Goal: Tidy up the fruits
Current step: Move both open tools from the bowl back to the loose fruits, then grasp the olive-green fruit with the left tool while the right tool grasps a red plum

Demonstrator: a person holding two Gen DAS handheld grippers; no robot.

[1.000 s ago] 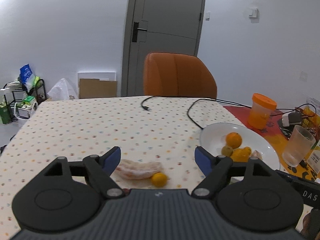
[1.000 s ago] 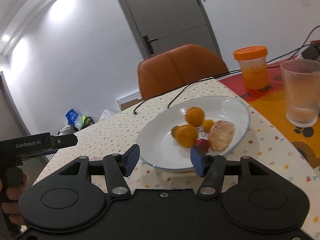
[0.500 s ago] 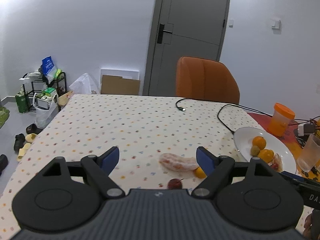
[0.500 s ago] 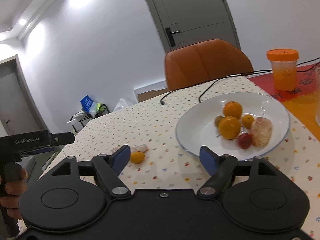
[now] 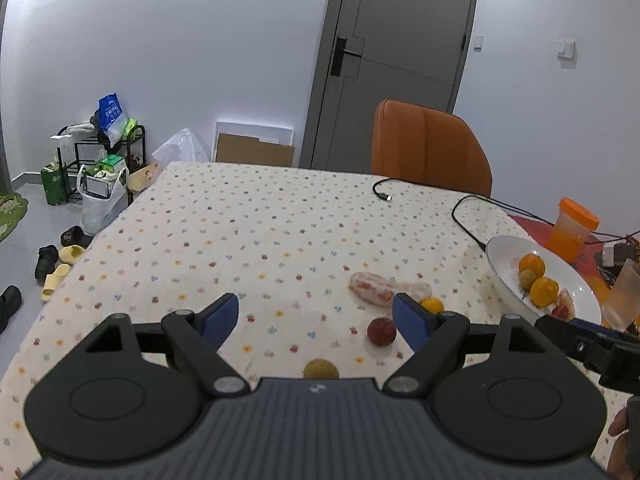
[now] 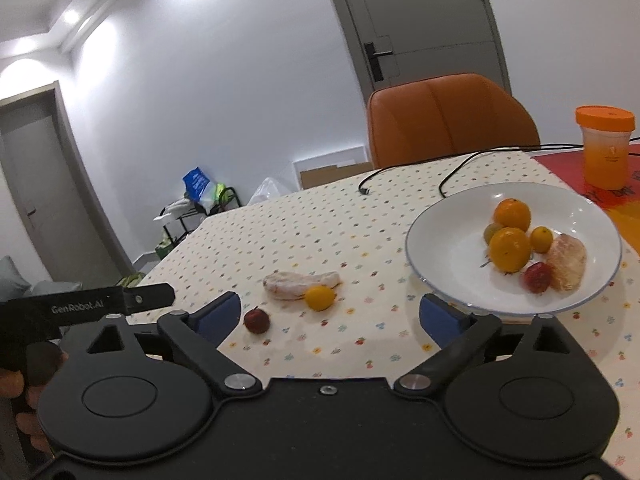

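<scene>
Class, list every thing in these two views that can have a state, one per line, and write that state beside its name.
Left tool: open, empty.
Right tool: open, empty.
Door: shut.
Orange-lidded jar: lid on, upright.
White plate: holding fruit.
Peeled citrus segment: lying on the tablecloth, off the plate.
Small orange fruit: off the plate, against the segment.
Red fruit: off the plate.
Cable plug: unplugged.

Table (image 6: 320, 240), dotted cloth: white plate (image 6: 448, 240) right; peeled fruit (image 6: 300, 282), kumquat (image 6: 319, 298), red fruit (image 6: 256, 321) centre; cable (image 6: 400, 174) behind.
</scene>
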